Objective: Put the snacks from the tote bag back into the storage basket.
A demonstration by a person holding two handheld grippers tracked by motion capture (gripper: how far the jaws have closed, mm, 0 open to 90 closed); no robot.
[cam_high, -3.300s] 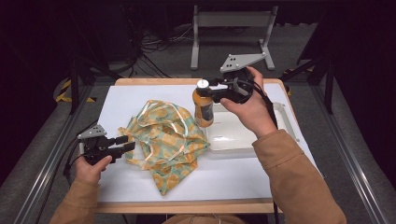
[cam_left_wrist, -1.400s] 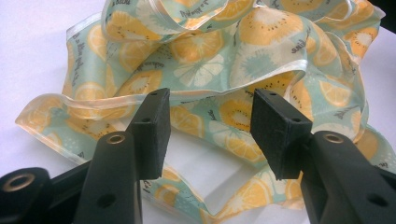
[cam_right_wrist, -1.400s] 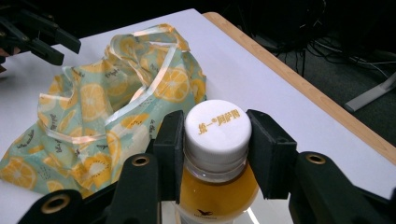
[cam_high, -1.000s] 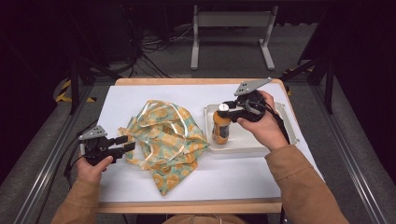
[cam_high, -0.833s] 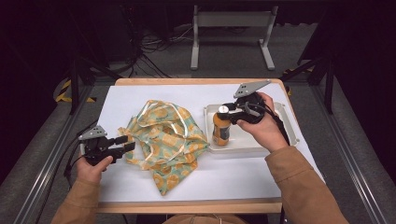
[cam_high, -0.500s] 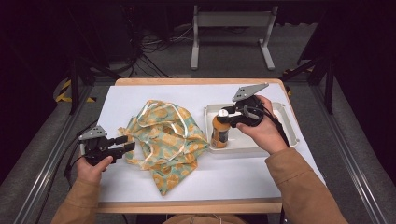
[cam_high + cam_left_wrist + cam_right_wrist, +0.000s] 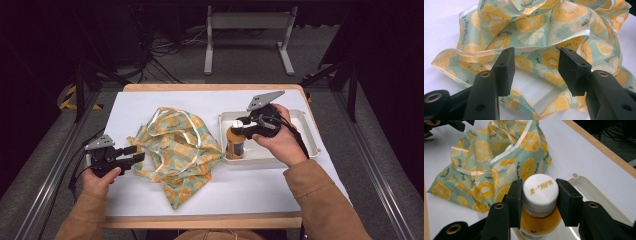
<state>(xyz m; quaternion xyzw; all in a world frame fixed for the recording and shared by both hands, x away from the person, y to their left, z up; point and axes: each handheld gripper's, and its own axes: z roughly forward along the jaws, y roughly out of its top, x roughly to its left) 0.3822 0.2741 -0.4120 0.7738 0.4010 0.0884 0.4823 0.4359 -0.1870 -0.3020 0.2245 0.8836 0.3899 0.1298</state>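
An orange juice bottle (image 7: 235, 144) with a white cap (image 7: 540, 190) stands upright in the left end of a white tray (image 7: 306, 146). My right gripper (image 7: 239, 126) is shut on its neck and cap, one pad pressed against each side (image 7: 540, 200). A crumpled bag (image 7: 175, 145) printed with orange slices on pale green lies mid-table, left of the tray. My left gripper (image 7: 134, 156) rests at the bag's left edge, pointing right. Its jaws stand open (image 7: 536, 72) with a ribbon-trimmed fold of the bag (image 7: 536, 27) just beyond the pads, and nothing is gripped.
The table is covered with a white sheet (image 7: 150, 105) and has a wooden edge (image 7: 200, 220). The tray's right part (image 7: 596, 195) holds nothing else. Metal frame rails and cables run along both sides of the table on the floor.
The right gripper brought the bottle from above the table beside the bag down into the tray's left end. Over the last second it sank slightly. The left gripper stayed put.
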